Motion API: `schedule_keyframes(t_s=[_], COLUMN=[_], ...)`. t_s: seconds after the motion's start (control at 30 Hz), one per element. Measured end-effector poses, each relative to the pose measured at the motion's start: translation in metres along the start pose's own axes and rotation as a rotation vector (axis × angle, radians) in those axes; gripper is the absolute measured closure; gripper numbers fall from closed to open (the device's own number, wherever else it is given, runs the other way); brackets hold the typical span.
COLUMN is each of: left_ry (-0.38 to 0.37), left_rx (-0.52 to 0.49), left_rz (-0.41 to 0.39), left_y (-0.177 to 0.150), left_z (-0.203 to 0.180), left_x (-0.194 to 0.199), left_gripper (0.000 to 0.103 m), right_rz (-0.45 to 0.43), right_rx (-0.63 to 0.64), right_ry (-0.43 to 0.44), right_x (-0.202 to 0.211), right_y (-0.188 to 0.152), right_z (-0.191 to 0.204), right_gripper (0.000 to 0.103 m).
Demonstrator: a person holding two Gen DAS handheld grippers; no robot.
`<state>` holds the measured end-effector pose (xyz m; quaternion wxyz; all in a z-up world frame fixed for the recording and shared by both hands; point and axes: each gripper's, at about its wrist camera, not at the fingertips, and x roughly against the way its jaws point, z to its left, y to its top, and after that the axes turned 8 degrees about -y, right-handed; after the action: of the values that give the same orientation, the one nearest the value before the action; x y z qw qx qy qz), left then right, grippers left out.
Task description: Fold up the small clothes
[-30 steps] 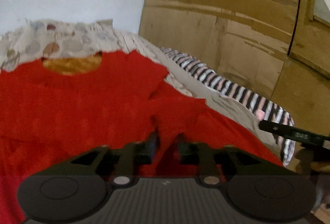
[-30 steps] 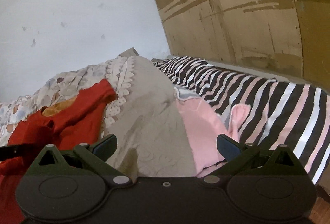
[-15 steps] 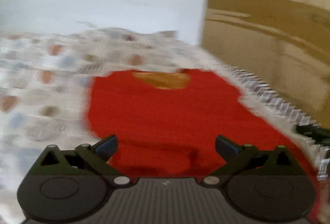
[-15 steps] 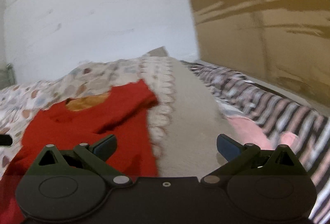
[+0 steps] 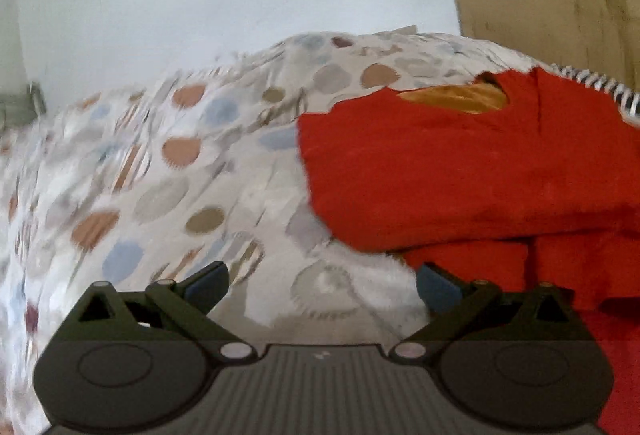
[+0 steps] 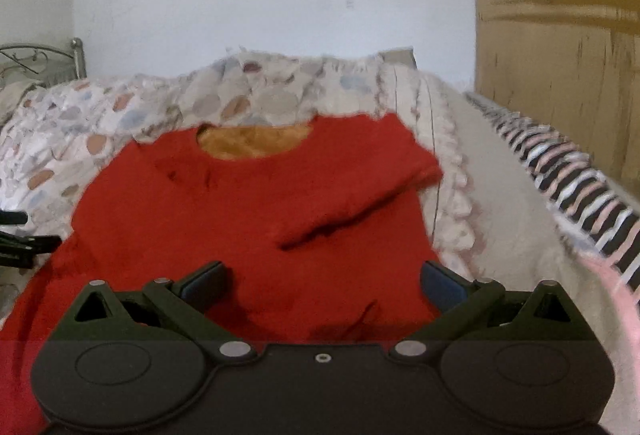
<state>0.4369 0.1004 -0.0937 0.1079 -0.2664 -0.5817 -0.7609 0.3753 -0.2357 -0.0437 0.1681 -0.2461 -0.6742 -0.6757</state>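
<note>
We are looking at a left gripper that a second ago was pinched shut on a fold of the red top; now its fingers are standing wide apart and holding nothing, hovering over the dotted bedspread beside the garment's left edge. The right gripper is also gaping empty, now facing the top squarely. The top is lying on the bed, one sleeve folded across its front, so we are judging that fold placed and the other side next.
</note>
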Motion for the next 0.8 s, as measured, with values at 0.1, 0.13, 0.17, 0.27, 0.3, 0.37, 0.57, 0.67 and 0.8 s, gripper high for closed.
schedule_keyframes(t_s=[0.1,0.13,0.17,0.27,0.3,0.37,0.57,0.67,0.8], left_ry=[0.026,0.021,0.024,0.065,0.075,0.076,0.102,0.106,0.105], left_rx=[-0.023,-0.005,0.013,0.049,0.068,0.107,0.127,0.138,0.178], left_rz=[-0.054,-0.074,-0.095,-0.147,-0.169,-0.223,-0.206,-0.193,-0.141], left_y=[0.006,0.008,0.011,0.021,0.024,0.027,0.031,0.029,0.023], left_z=[-0.007,-0.006,-0.003,0.004,0.006,0.012,0.014,0.013,0.016], left_x=[-0.01,-0.01,-0.012,-0.017,-0.018,-0.015,-0.025,-0.023,-0.021], left_gripper=[0.001,0.001,0.001,0.003,0.003,0.006,0.041,0.061,0.071], right_rz=[-0.01,-0.011,-0.011,-0.006,-0.004,-0.003,-0.006,-0.008,-0.009], right_rx=[-0.043,-0.066,-0.087,-0.123,-0.124,-0.115,-0.11,-0.116,-0.124], right_ry=[0.032,0.049,0.063,0.087,0.088,0.081,0.078,0.084,0.09], right_x=[-0.005,-0.005,-0.005,-0.008,-0.008,-0.008,-0.007,-0.007,-0.007], right_y=[-0.009,-0.01,-0.011,-0.012,-0.012,-0.013,-0.013,-0.013,-0.013], right_z=[-0.008,-0.012,-0.016,-0.022,-0.022,-0.02,-0.018,-0.019,-0.022], right_gripper=[0.0,0.0,0.0,0.0,0.0,0.0,0.0,0.0,0.0])
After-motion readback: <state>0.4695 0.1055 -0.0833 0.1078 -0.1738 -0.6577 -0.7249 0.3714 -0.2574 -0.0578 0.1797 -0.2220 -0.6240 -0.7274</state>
